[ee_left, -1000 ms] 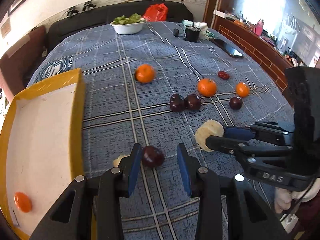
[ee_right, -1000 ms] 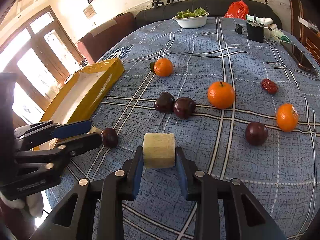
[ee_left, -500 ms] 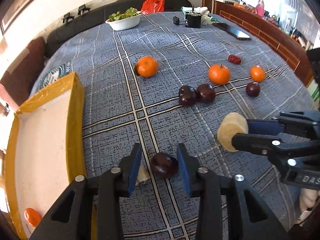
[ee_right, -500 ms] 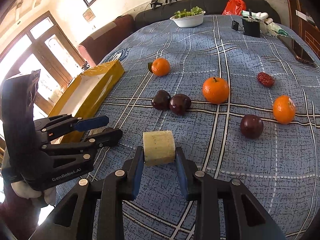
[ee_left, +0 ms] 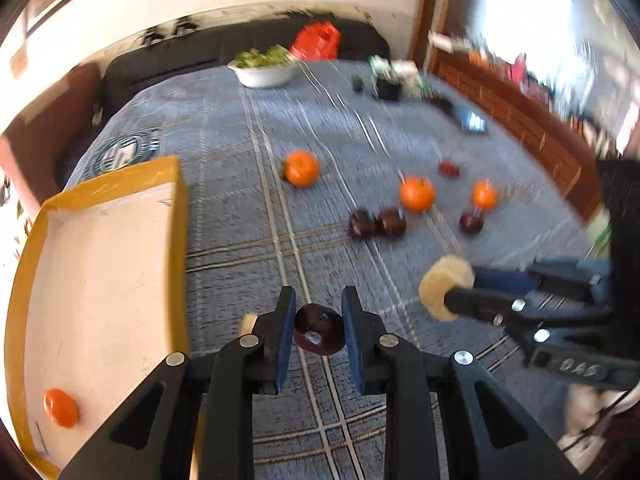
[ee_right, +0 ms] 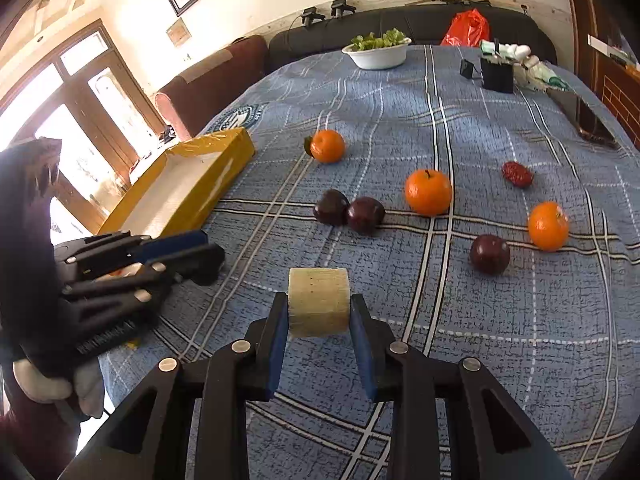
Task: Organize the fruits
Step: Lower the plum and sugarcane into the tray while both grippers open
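Left claw (ee_left: 319, 328) pinching a dark plum (ee_left: 319, 330) squarely between its blue pads, clear of the desk (ee_left: 240, 208). Right claw (ee_right: 319, 320) clamped on a pale pineapple chunk (ee_right: 319, 302), just right of that plum. Left of the plum, the yellow box (ee_left: 182, 248) with one orange (ee_left: 61, 408) inside. Beyond the plum, two dark plums (ee_right: 348, 212) touching, then loose oranges (ee_right: 428, 192).

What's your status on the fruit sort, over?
Left gripper shut on dark plum. Right gripper shut on pale yellow chunk. Yellow box to the left holds one orange. Nothing blocking.
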